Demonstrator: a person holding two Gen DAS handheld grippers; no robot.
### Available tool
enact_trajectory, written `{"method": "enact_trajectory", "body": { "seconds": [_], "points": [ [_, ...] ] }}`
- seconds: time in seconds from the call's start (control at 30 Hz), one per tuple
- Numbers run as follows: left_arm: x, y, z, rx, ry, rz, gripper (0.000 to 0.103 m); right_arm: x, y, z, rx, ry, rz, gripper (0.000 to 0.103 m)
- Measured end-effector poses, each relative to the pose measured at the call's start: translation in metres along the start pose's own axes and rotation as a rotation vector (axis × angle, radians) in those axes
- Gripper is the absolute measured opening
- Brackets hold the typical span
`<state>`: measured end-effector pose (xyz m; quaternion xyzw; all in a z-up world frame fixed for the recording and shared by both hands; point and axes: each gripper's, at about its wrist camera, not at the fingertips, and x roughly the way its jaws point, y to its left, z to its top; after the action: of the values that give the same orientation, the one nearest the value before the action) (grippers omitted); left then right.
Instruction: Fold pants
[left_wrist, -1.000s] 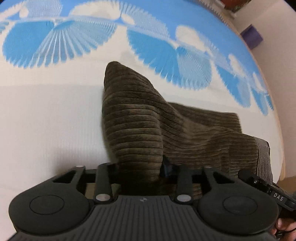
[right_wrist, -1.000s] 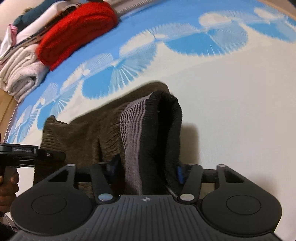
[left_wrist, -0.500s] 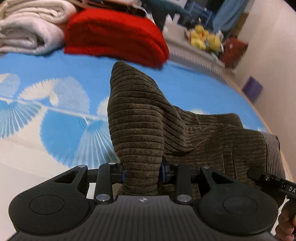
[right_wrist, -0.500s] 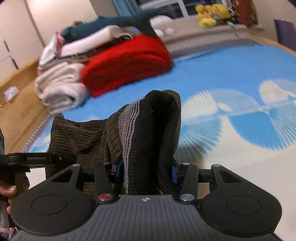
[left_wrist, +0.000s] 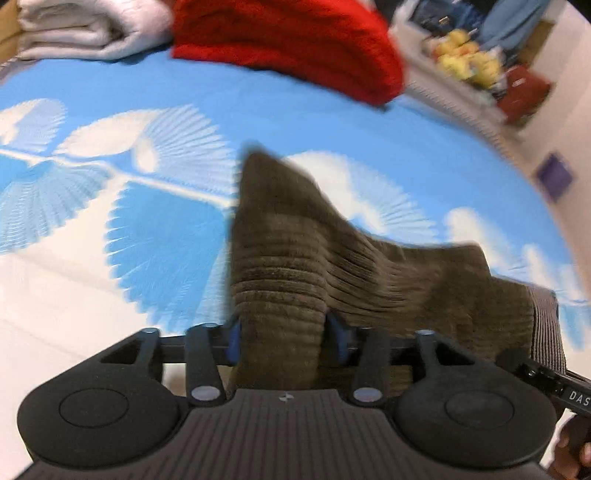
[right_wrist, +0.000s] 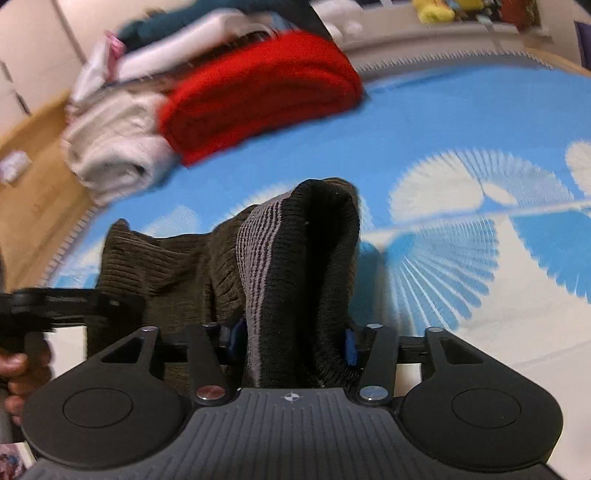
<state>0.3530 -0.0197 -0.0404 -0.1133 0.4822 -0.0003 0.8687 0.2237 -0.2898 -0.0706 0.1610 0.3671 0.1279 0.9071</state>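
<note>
Left gripper (left_wrist: 282, 338): black two-finger tool with blue pads. A bunched corner of the brown corduroy pants (left_wrist: 295, 266) stands up between the jaws, which have just been opening. The left pad touches the cloth; a narrow gap shows at the right pad, so the grip looks slack or released.

Right gripper (right_wrist: 291, 339): same build. The pants' dark ribbed-knit waistband (right_wrist: 295, 258), with grey stripes, fills the space between its jaws. These too have just been opening, yet both pads sit against the thick fold, which looks held.

Pants: strung between the two tools, the slack middle draping low just ahead of both and close over the blue-and-white fan-patterned bedspread (left_wrist: 147, 229).

Handling, as judged: soft, limp and fairly weighty cloth; the wale gives friction, so slipping is unlikely, but any unheld part sags. Not fragile. Best hold is on doubled edges: the waistband at one end, the hem or outer seam at the other.

Beyond, well apart: a folded red knitted blanket (right_wrist: 258, 107) and a stack of folded white linens (right_wrist: 114, 147). The person's hand (right_wrist: 18, 373) on the left tool's handle shows at the right view's edge.
</note>
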Motion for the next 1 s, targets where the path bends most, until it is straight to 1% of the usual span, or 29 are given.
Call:
{"method": "enact_trajectory", "body": {
  "seconds": [0.03,0.07,0.1,0.13,0.17,0.2,0.23,0.3,0.33,0.37,0.4,0.43,0.47,0.5,0.53,0.57,0.6,0.67,0.7,0.73,0.77,0.8,0.83,0.87,0.9,0.93,1.0],
  "points": [
    [0.0,0.002,0.0,0.01,-0.004,0.063,0.054,0.008,-0.004,-0.001,0.02,0.04,-0.052,0.06],
    [-0.002,0.003,0.001,0.022,-0.011,0.103,0.055,0.014,-0.009,-0.001,0.042,0.067,-0.116,0.059],
    [-0.006,0.003,0.002,0.033,-0.018,0.109,0.055,0.016,-0.013,-0.001,0.057,0.07,-0.173,0.062],
    [-0.011,0.004,0.004,0.035,-0.025,0.095,0.054,0.013,-0.017,0.0,0.073,0.06,-0.167,0.062],
    [-0.016,0.004,0.005,0.038,-0.03,0.072,0.054,0.01,-0.016,0.003,0.081,0.056,-0.157,0.059],
    [-0.022,0.002,0.006,0.05,-0.037,0.042,0.054,0.004,-0.011,0.006,0.062,0.033,-0.163,0.06],
    [-0.027,0.001,0.006,0.07,-0.043,0.022,0.054,-0.004,-0.004,0.008,0.019,0.002,-0.165,0.06],
    [-0.036,-0.007,0.003,0.113,-0.05,0.002,0.053,-0.013,0.01,0.008,-0.066,-0.026,-0.127,0.058],
    [-0.038,-0.01,0.0,0.14,-0.046,-0.015,0.052,-0.012,0.012,0.006,-0.087,-0.009,-0.107,0.059],
    [-0.039,-0.014,-0.004,0.168,-0.029,-0.032,0.052,-0.006,0.012,0.003,-0.1,0.026,-0.107,0.058],
    [-0.036,-0.023,-0.008,0.198,0.006,-0.045,0.052,0.003,0.011,-0.002,-0.12,0.088,-0.142,0.06],
    [-0.026,-0.027,-0.017,0.239,0.073,-0.046,0.052,0.012,0.009,-0.008,-0.141,0.141,-0.191,0.064],
    [-0.014,-0.031,-0.028,0.291,0.142,-0.015,0.052,0.016,0.005,-0.012,-0.13,0.163,-0.207,0.065],
    [-0.007,-0.034,-0.04,0.364,0.166,0.042,0.051,0.015,0.001,-0.011,-0.09,0.161,-0.197,0.065],
    [-0.006,-0.037,-0.046,0.425,0.155,0.074,0.051,0.012,-0.001,-0.008,-0.053,0.157,-0.188,0.065],
    [-0.009,-0.041,-0.048,0.452,0.14,0.089,0.051,0.007,0.0,-0.006,-0.036,0.149,-0.18,0.063],
    [-0.015,-0.042,-0.046,0.439,0.132,0.089,0.051,0.002,0.004,-0.005,-0.048,0.129,-0.177,0.06],
    [-0.03,-0.038,-0.041,0.38,0.11,0.041,0.051,-0.007,0.015,-0.006,-0.12,0.096,-0.184,0.06],
    [-0.037,-0.037,-0.039,0.365,0.102,0.008,0.051,-0.009,0.02,-0.008,-0.148,0.096,-0.174,0.059],
    [-0.042,-0.037,-0.041,0.368,0.102,-0.02,0.051,-0.011,0.022,-0.009,-0.169,0.108,-0.158,0.059],
    [-0.042,-0.038,-0.043,0.384,0.12,-0.029,0.051,-0.01,0.022,-0.011,-0.182,0.133,-0.145,0.059],
    [-0.037,-0.04,-0.05,0.416,0.165,-0.021,0.051,-0.007,0.023,-0.014,-0.199,0.169,-0.148,0.06],
    [-0.03,-0.043,-0.062,0.471,0.202,0.002,0.052,-0.004,0.023,-0.02,-0.235,0.209,-0.175,0.061],
    [-0.026,-0.047,-0.072,0.541,0.197,0.023,0.052,-0.004,0.024,-0.023,-0.261,0.227,-0.196,0.066],
    [-0.027,-0.051,-0.078,0.585,0.177,0.035,0.052,-0.006,0.024,-0.024,-0.264,0.231,-0.203,0.068],
    [-0.033,-0.054,-0.079,0.591,0.169,0.048,0.052,-0.011,0.024,-0.023,-0.25,0.237,-0.199,0.067],
    [-0.045,-0.051,-0.074,0.518,0.173,0.066,0.051,-0.022,0.028,-0.022,-0.24,0.225,-0.219,0.065]
  ]
}}
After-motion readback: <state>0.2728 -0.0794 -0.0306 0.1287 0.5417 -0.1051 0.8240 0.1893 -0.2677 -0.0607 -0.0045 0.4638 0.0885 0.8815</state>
